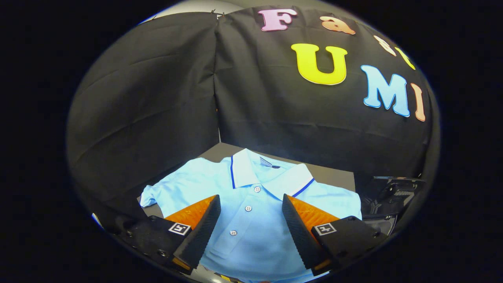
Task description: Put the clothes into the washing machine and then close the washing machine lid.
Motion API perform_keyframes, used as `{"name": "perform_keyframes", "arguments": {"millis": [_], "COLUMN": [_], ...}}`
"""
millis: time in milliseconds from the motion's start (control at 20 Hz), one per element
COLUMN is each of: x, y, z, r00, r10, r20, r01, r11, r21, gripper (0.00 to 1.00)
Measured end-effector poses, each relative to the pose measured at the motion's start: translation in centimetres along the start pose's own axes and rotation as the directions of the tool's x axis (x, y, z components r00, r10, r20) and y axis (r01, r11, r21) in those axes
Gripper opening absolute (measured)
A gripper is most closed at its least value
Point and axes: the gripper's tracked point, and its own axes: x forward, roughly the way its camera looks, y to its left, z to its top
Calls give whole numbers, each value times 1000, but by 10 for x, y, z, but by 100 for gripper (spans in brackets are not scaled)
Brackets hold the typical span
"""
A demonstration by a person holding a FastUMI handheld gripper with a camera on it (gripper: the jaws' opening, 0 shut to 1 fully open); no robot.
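Directly ahead of the gripper (249,220), in the gripper view, a light-blue short-sleeved polo shirt with a white, navy-trimmed collar (251,196) is seen laid flat on a dark grey tabletop (334,177). The fingers are spread well apart and nothing is held between them; the shirt's button placket is framed in the gap. The garment's long axis is judged to run from six o'clock, under the fingers, to twelve o'clock, where the collar lies beyond the fingertips. One sleeve is spread toward nine o'clock, the other toward three o'clock. A dark, glossy object (393,200) is seen at three o'clock just beside the shirt; whether it is the washing machine cannot be told. A descent onto the chest fabric is judged to be called for next.
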Motion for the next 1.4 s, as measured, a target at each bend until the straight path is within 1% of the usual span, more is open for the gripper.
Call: {"name": "perform_keyframes", "arguments": {"millis": [200,350,500,600,750,800,850,900,1000,1050,1100,1300,1400], "x": [14,11,17,22,22,23,25,22,24,21,22,14,7], "y": [1,2,2,7,6,8,5,6,7,0,8,6,3], "z": [-20,-22,-24,-23,-25,-24,-25,-23,-21,-22,-20,-15,-2], "r00": [995,996,995,997,996,995,996,997,997,998,997,998,998], "r10": [21,11,-5,1,-9,2,-9,-4,10,13,23,47,51], "r20": [-94,-93,-95,-75,-92,-99,-91,-82,-71,-69,-73,-33,26], "r01": [-23,-15,-1,-7,-2,-13,3,0,-15,-18,-29,-48,-50], "r11": [999,999,998,996,993,993,998,999,997,997,996,998,999], "r21": [-27,-43,-68,-89,-117,-116,-65,-46,-82,-80,-82,-39,-21], "gripper": [98,98,93,77,53,53,53,12,12,12,2,1,1]}}
